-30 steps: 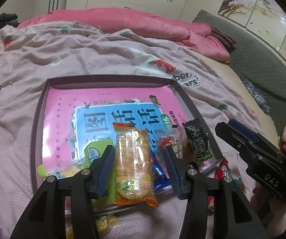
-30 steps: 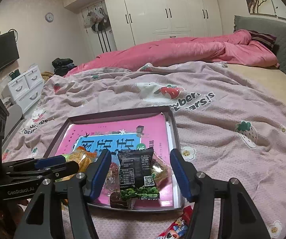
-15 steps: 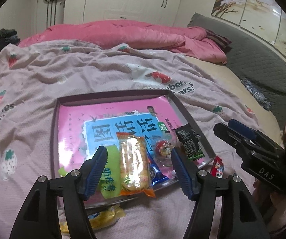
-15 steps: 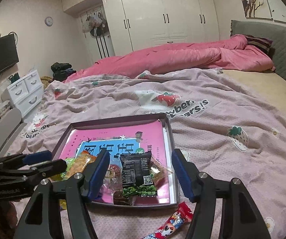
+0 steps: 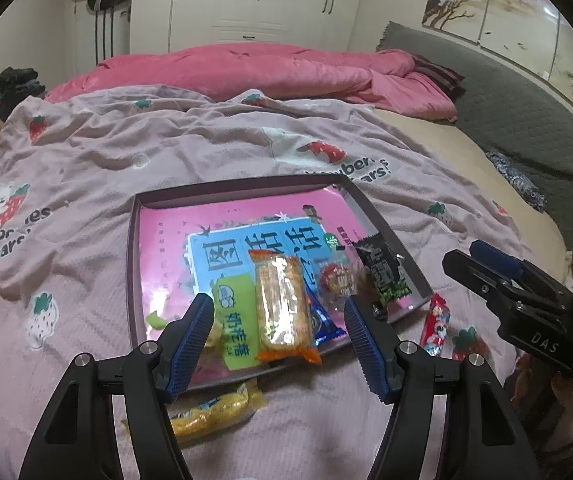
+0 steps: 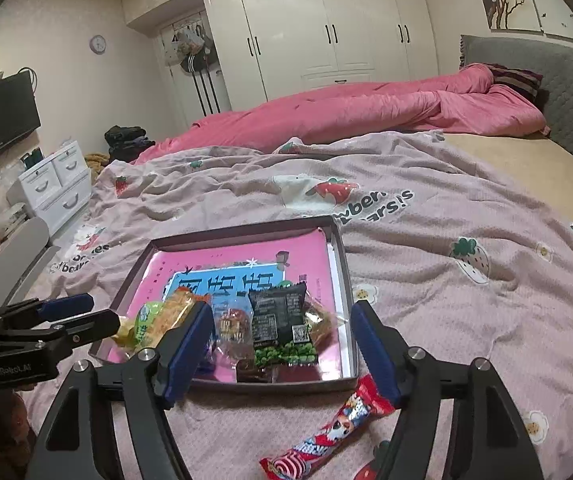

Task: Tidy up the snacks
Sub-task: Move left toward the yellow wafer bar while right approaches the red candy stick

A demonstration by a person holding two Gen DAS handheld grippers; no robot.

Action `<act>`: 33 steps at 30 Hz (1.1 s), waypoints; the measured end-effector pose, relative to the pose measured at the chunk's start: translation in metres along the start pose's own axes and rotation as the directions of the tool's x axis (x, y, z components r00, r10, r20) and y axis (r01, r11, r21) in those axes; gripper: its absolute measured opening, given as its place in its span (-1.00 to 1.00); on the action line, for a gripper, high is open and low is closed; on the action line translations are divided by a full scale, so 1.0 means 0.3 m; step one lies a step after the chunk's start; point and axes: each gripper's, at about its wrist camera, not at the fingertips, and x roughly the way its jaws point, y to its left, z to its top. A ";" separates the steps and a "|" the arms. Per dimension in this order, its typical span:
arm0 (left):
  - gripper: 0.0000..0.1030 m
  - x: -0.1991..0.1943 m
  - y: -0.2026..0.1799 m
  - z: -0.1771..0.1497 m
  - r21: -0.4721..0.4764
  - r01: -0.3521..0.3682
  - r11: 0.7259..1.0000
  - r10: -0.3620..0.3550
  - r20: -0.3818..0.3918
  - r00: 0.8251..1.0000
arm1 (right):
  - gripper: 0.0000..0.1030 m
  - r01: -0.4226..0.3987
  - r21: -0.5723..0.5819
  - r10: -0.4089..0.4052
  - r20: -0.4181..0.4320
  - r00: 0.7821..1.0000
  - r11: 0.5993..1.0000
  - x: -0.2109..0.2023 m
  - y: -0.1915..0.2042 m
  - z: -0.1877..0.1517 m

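Both grippers, left (image 5: 278,344) and right (image 6: 282,352), spread and empty, have drawn back from the tray (image 5: 132,280) of snacks, leaving the yellow packet (image 5: 214,410) and red packet (image 6: 326,436) loose on the blanket, likely next.

left gripper (image 5: 278,344) hanging wide open over the tray (image 5: 133,264), orange cracker pack (image 5: 284,306) sitting between the fingers, yellow snack (image 5: 214,410) lying on the blanket (image 5: 86,160) outside it

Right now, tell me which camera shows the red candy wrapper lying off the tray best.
The right wrist view: the red candy wrapper lies whole on the blanket just outside the tray. The left wrist view shows it smaller, near the tray's right corner.
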 end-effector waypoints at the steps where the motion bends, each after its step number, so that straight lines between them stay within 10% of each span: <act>1: 0.35 -0.006 -0.001 -0.004 0.002 -0.001 1.000 0.001 -0.001 1.000 | 0.39 -0.003 0.001 0.003 -0.005 1.000 1.000 -0.001 0.003 -0.006; 33: 0.37 0.011 0.140 -0.201 0.284 0.016 0.959 0.023 -0.134 0.991 | 0.40 0.040 0.098 -0.019 -0.201 0.979 0.994 0.022 -0.049 -0.196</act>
